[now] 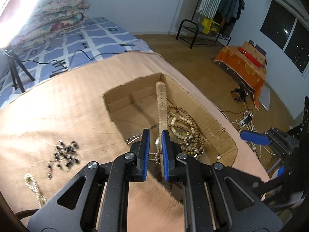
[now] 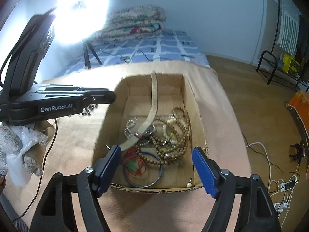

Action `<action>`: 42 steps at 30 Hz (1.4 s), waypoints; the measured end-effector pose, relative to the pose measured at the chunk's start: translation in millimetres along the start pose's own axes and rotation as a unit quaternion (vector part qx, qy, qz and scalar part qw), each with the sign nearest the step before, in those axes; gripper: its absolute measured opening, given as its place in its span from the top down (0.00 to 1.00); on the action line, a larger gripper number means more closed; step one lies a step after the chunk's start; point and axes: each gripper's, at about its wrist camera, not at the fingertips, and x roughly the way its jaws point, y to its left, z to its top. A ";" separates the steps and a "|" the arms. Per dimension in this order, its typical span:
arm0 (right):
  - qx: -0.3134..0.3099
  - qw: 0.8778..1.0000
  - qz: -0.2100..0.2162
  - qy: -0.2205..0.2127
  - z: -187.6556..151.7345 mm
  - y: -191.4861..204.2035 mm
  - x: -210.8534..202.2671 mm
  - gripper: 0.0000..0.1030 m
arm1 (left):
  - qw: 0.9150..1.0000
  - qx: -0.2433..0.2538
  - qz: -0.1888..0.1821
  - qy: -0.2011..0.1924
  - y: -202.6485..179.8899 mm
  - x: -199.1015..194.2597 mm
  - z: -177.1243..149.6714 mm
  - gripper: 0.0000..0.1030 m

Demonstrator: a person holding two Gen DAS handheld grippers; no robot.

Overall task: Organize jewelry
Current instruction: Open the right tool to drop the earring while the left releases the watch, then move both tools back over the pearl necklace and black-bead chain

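A cardboard box (image 2: 195, 104) sits on the pink-brown tablecloth and holds wooden bead necklaces (image 2: 173, 135), a cream watch strap (image 2: 152, 104), a blue bangle (image 2: 143, 171) and a pearl stud (image 2: 188, 184). In the left wrist view the box (image 1: 195, 104) shows the strap (image 1: 161, 104) and beads (image 1: 185, 129). My left gripper (image 1: 155, 135) hovers over the box's near left rim, fingers narrowly apart with nothing between them. My right gripper (image 2: 156, 152) is open wide and empty over the box's front edge. A black bead piece (image 1: 64, 154) and a white pearl strand (image 1: 33, 187) lie on the cloth to the left.
A bed with a blue checked sheet (image 1: 81, 44) and folded quilts (image 2: 135, 23) lies behind the table. A bright lamp on a tripod (image 2: 81, 15) stands at the left. Cables and a power strip (image 2: 280, 185) lie on the wood floor at the right.
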 end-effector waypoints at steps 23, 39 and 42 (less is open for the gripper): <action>-0.058 0.996 0.029 -0.069 34.9 68.6 -50.8 0.16 | 0.993 -0.062 0.074 -0.064 138.0 -172.5 -64.6 0.90; -0.076 0.993 0.077 -0.042 58.1 135.5 -13.8 0.14 | 0.988 -0.138 0.069 -0.021 196.8 -164.4 -142.7 0.58; -0.072 0.993 0.090 -0.021 62.6 148.4 3.0 0.12 | 0.987 -0.146 0.059 -0.014 199.1 -155.5 -150.8 0.58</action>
